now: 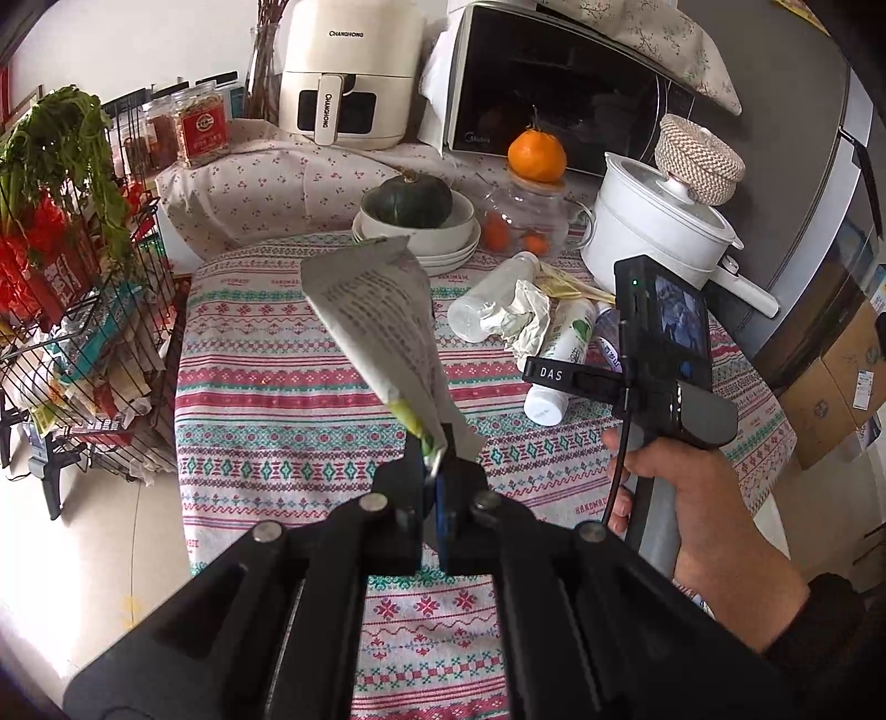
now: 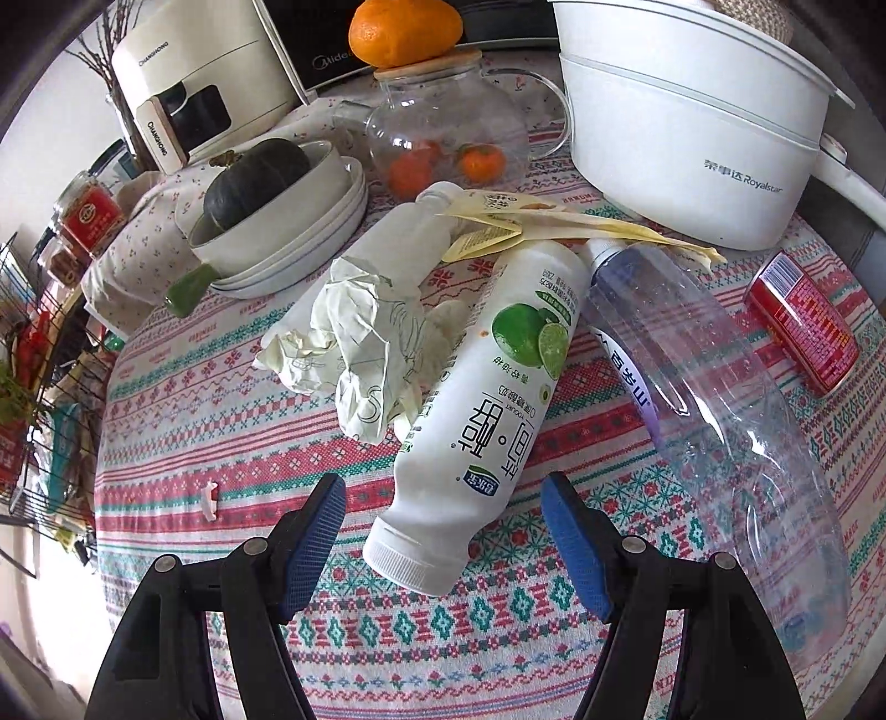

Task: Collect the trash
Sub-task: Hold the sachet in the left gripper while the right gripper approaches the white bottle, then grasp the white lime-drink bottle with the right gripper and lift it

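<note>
Right gripper: we find its jaws apart, nothing clamped.
Yogurt bottle: we see its cap end lying between the pads, long axis running away toward the white pot.
Left gripper: pinches a printed wrapper, farther off.

Three bottles lying on the surface: one frosted bottle, one white yogurt bottle, one clear water bottle. One crumpled paper wad. One red can. One yellow wrapper. One printed packet up in the air. Three oranges: one large orange on the glass jug, two small ones inside. One dark squash. One white pot. One air fryer. One microwave. Two tongs: left tongs, right tongs.
</note>
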The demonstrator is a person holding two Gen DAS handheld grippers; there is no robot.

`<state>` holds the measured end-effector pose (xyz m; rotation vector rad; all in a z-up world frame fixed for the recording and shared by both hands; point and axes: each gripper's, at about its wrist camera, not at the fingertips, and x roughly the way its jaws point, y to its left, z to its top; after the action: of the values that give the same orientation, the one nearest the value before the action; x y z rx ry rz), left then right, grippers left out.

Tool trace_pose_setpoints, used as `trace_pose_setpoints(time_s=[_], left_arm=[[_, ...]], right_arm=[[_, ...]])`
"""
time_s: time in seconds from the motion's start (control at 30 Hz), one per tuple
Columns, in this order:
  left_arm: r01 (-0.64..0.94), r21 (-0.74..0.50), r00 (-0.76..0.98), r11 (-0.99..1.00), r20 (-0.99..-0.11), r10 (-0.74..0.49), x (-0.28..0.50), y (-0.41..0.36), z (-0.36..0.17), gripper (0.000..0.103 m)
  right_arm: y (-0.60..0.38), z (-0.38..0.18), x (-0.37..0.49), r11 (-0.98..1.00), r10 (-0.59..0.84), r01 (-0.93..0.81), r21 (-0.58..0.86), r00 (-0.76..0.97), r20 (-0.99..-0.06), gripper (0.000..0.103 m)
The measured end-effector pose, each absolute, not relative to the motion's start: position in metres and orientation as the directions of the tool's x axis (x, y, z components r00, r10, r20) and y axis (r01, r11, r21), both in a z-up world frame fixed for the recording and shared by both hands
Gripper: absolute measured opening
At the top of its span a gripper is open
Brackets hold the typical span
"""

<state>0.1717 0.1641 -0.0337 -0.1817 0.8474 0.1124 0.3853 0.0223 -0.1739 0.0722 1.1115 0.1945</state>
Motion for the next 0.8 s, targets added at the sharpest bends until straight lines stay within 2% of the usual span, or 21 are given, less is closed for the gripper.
trace_pose_setpoints(time_s=[0.03, 0.1, 0.33, 0.8], left_arm=[[-0.171, -0.113, 0.656, 0.979, -0.755, 0.028, 0.172, 0.164, -0.035, 0.004], [-0.170, -0.108, 0.652, 0.980, -0.757, 0.030, 0.172, 0.163, -0.036, 0.004], [-0.158, -0.106, 0.661, 0.982, -0.750, 0.026, 0.168, 0.158, -0.032, 0.004], [-0.070, -0.111, 0.674, 0.991, -0.738, -0.035, 0.150, 0.126, -0.029, 0.004]], right_arm=[[0.022, -0.177, 0.387, 0.980, 0.194, -0.116, 0.160, 0.414, -0.889, 0.055], [0.017, -0.176, 0.387, 0.978, 0.207, -0.121, 0.172, 0.409, -0.889, 0.050], [0.001, -0.159, 0.355, 0.965, 0.217, -0.225, 0.137, 0.383, -0.898, 0.050], [-0.073, -0.087, 0.264, 0.924, 0.307, -0.343, 0.166, 0.413, -0.858, 0.049]])
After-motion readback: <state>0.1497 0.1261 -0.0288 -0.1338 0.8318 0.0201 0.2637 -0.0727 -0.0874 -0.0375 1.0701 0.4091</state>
